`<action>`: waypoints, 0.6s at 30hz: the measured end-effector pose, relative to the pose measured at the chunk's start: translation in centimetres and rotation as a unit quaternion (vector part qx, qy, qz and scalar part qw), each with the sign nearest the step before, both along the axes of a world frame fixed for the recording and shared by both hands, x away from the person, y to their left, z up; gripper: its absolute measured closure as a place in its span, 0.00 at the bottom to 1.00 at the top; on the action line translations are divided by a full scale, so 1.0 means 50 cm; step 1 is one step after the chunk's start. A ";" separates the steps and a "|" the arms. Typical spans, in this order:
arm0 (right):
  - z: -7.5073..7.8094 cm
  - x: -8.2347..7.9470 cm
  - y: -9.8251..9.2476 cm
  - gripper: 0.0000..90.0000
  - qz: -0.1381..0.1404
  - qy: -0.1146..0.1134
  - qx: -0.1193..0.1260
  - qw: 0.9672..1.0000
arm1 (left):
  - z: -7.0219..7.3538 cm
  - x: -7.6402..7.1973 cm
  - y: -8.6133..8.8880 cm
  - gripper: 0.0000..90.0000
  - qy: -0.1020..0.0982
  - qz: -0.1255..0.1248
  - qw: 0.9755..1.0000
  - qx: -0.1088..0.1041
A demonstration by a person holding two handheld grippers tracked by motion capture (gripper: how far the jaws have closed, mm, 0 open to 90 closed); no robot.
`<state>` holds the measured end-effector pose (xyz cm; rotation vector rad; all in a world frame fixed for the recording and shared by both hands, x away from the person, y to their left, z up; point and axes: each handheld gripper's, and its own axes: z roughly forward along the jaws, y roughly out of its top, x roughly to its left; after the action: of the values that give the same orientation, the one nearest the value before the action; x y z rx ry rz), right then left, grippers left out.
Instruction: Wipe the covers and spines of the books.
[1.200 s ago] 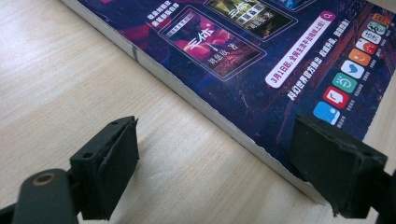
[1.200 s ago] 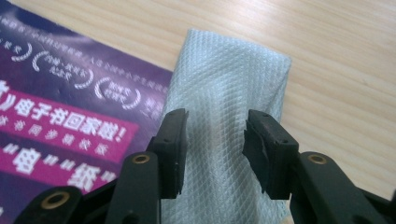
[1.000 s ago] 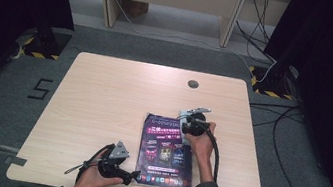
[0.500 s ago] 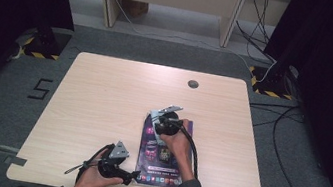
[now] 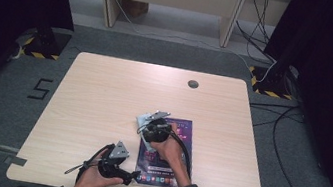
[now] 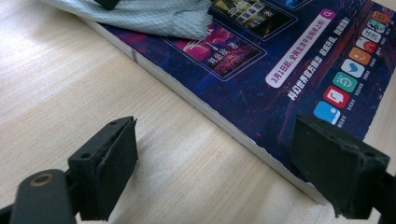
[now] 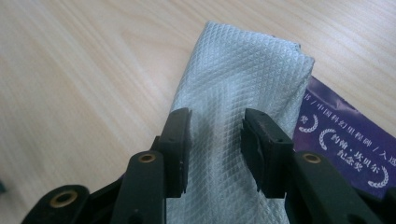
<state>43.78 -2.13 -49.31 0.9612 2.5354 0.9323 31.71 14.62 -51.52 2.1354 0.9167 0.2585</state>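
Pale wooden table (image 5: 103, 98): right gripper (image 7: 217, 140) clamps a grey cloth (image 7: 233, 93) on a purple book (image 5: 167, 157)'s top-left corner. Left gripper (image 6: 224, 172), jaws open, straddles the book's edge. Wipe flat, steadily, pressing evenly.

book (image 5: 170, 161) partly hidden under cloth (image 5: 146, 120), hand (image 5: 169, 150)

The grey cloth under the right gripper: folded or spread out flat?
Folded. The grey cloth lies as a narrow strip with layered edges at its far corner, partly on the magazine, partly on the table.
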 end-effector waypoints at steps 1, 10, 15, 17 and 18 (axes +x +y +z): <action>-0.001 -0.002 -0.004 0.69 0.002 0.000 0.002 1.000 | 0.000 -0.001 0.000 0.16 -0.001 0.001 1.000 -0.001; 0.000 -0.009 -0.101 0.67 -0.029 0.003 0.002 1.000 | -0.001 -0.001 0.001 0.16 0.000 0.004 1.000 -0.003; -0.005 -0.016 -0.167 0.67 -0.064 -0.002 0.020 0.998 | -0.001 -0.002 0.000 0.16 0.000 0.005 1.000 -0.004; -0.003 -0.021 -0.172 0.67 -0.069 0.001 0.016 0.997 | -0.001 -0.001 0.000 0.16 -0.001 0.004 1.000 -0.003; -0.003 -0.023 -0.169 0.67 -0.071 -0.002 0.012 0.997 | -0.001 -0.002 0.000 0.16 -0.001 0.005 1.000 -0.004</action>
<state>42.62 -10.60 -49.45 1.1290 2.4212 0.9246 31.64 14.64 -51.57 2.1245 0.9256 0.2611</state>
